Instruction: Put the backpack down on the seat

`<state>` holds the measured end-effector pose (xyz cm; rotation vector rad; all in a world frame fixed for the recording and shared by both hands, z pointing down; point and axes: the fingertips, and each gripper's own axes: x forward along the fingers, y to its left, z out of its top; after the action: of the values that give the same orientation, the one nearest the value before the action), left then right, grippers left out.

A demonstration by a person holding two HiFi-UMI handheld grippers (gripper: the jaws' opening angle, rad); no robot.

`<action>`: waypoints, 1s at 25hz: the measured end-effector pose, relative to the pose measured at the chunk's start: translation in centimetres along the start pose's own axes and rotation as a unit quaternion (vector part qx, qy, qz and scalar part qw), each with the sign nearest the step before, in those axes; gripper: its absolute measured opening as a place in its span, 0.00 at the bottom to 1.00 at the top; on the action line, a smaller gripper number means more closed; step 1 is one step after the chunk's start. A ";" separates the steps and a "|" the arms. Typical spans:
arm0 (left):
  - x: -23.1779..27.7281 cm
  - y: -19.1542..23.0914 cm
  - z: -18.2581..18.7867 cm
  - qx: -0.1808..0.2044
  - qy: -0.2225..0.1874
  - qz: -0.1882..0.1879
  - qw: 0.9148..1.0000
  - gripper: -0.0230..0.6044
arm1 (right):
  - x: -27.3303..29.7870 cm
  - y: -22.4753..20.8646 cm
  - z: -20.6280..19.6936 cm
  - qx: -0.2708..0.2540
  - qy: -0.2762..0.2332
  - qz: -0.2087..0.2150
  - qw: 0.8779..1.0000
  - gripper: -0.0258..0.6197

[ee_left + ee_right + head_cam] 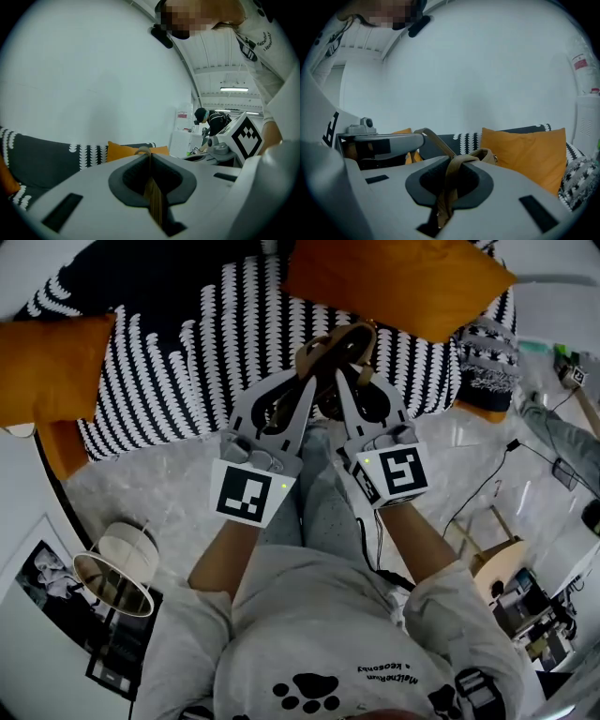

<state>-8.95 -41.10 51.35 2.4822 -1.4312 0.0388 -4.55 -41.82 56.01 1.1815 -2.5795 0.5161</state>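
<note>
Both grippers hold the backpack by its tan straps in front of the sofa's black-and-white patterned seat. In the head view my left gripper and right gripper stand side by side with their tips close together. The bag's body is mostly hidden under them. In the left gripper view a tan strap runs pinched between the shut jaws of the left gripper. The right gripper is likewise shut on a looped tan strap, and the left gripper's body shows beside it.
Orange cushions lie at the seat's far right and left. A grey patterned cushion is at the right end. A round lamp stands at the lower left. Cables and a wooden stool are on the floor at the right.
</note>
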 end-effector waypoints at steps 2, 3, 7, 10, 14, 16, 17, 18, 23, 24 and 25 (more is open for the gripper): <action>0.3 0.3 -1.3 -0.001 0.003 0.000 1.000 0.08 | 0.6 -0.5 -1.2 0.003 0.002 -0.003 1.000 0.11; 0.4 0.3 -1.9 -0.002 0.005 0.000 1.000 0.08 | 0.8 -0.7 -1.8 0.005 0.003 -0.005 1.000 0.11; 0.8 0.5 -4.4 -0.005 0.021 -0.003 1.000 0.08 | 1.4 -1.4 -4.0 0.016 0.009 -0.013 1.000 0.11; 1.4 1.0 -6.0 -0.007 0.027 -0.002 1.000 0.08 | 2.0 -2.0 -5.5 0.023 0.015 -0.016 0.999 0.11; 1.9 1.8 -8.6 -0.007 0.035 -0.002 0.999 0.08 | 3.0 -2.5 -8.1 0.022 0.028 -0.016 0.999 0.11; 2.2 1.9 -9.8 -0.003 0.039 -0.004 0.999 0.08 | 3.4 -2.7 -9.3 0.023 0.035 -0.017 0.999 0.11; 2.4 1.9 -10.3 0.000 0.041 -0.004 0.999 0.08 | 3.6 -2.9 -9.8 0.022 0.038 -0.018 0.999 0.11; 2.5 1.8 -10.8 0.003 0.043 -0.005 0.999 0.08 | 3.6 -3.2 -10.3 0.021 0.040 -0.018 0.999 0.11; 2.8 1.8 -12.5 0.018 0.053 -0.002 0.998 0.08 | 4.0 -3.6 -11.9 0.020 0.048 -0.018 0.998 0.11; 2.8 2.0 -12.7 0.018 0.056 -0.002 0.998 0.08 | 4.1 -3.6 -12.2 0.018 0.052 -0.018 0.998 0.11; 2.9 2.3 -12.9 0.018 0.058 -0.002 0.998 0.08 | 4.3 -3.6 -12.4 0.016 0.057 -0.018 0.998 0.11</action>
<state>-7.98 -41.42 64.76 2.4677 -1.3885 0.2063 -3.49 -41.77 69.56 1.1717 -2.4584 0.6021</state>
